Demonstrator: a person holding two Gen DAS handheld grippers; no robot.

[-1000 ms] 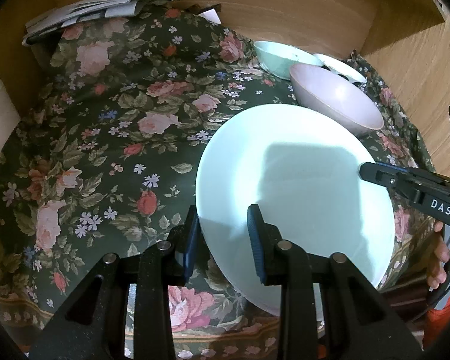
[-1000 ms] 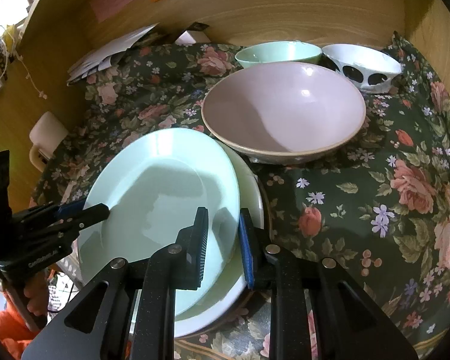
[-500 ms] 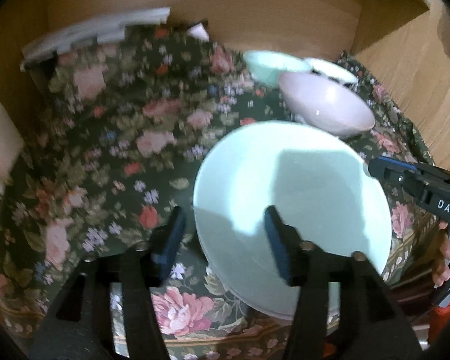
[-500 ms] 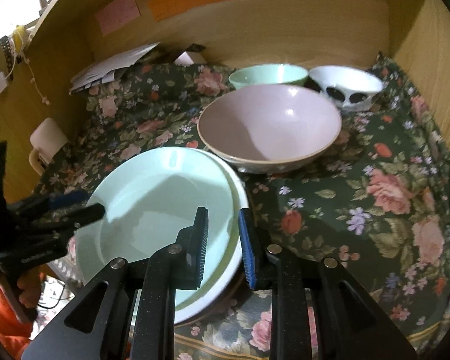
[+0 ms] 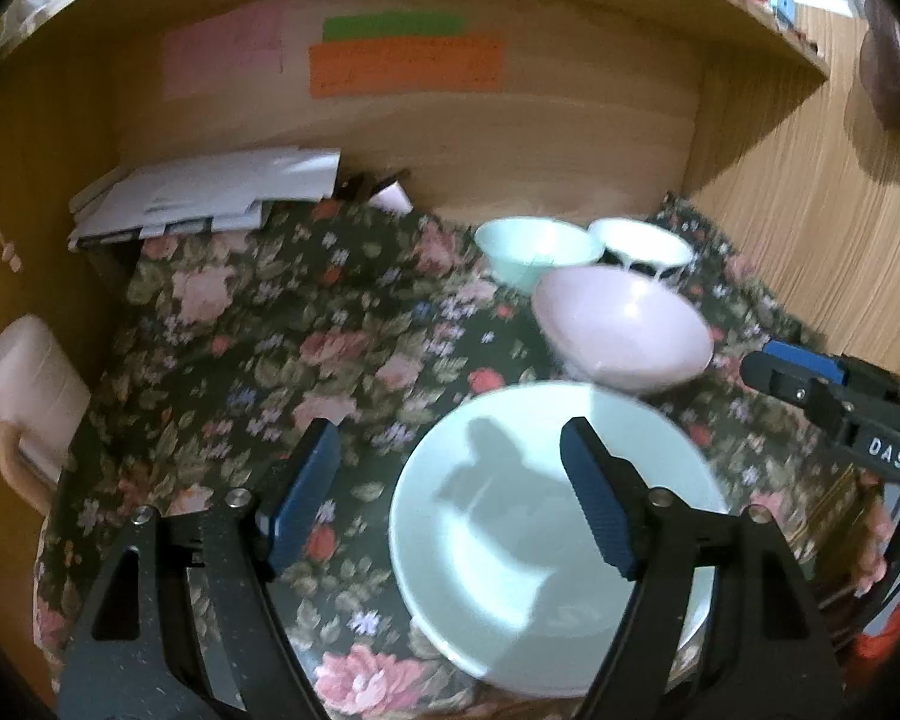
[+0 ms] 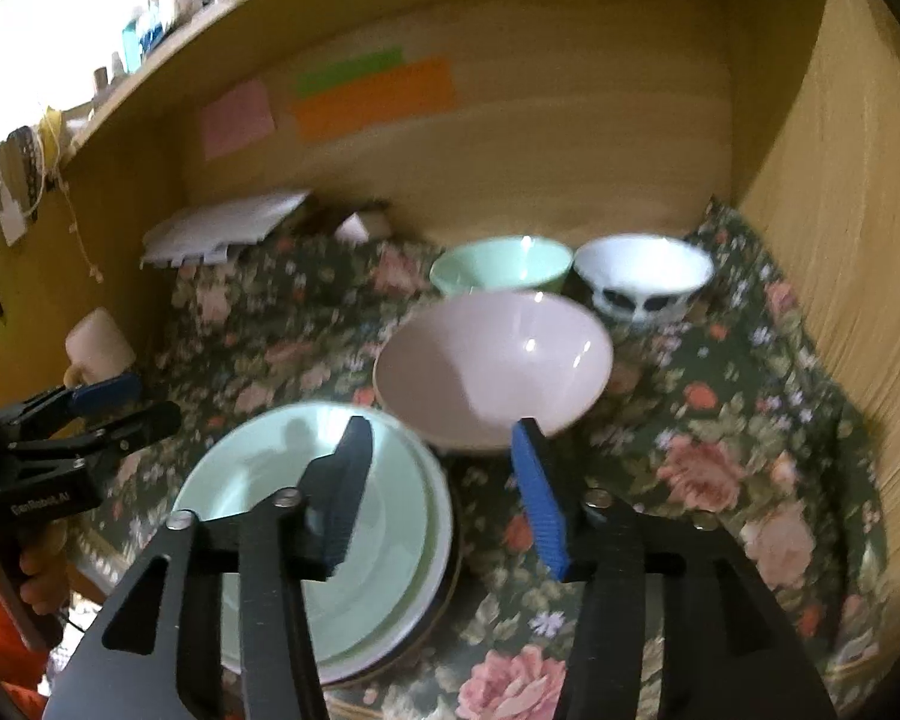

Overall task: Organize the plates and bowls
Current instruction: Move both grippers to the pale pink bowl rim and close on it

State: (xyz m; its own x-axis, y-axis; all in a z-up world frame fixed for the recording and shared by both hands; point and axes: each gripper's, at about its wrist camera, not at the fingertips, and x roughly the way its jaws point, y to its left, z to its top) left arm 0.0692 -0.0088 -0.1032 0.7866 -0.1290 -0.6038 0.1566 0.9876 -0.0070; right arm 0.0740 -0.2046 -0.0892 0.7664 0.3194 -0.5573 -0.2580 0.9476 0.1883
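A pale green plate (image 5: 546,540) (image 6: 306,516) lies on top of a stack of plates at the near edge of the floral cloth. A large pink bowl (image 5: 621,327) (image 6: 492,360) stands just behind it. A green bowl (image 5: 534,249) (image 6: 501,264) and a white bowl with dark spots (image 5: 639,246) (image 6: 642,279) stand at the back. My left gripper (image 5: 450,498) is open and empty, above the plate's left side. My right gripper (image 6: 441,492) is open and empty, above the stack's right edge.
The floral cloth (image 5: 282,348) covers a wooden alcove with back and side walls. A stack of white papers (image 5: 210,192) lies at the back left. A pale mug (image 5: 24,384) stands at the left edge. Coloured notes (image 5: 402,60) hang on the back wall.
Both grippers have let go of the green plate, opened wide and pulled back and up. The plate now rests flat on the stack.
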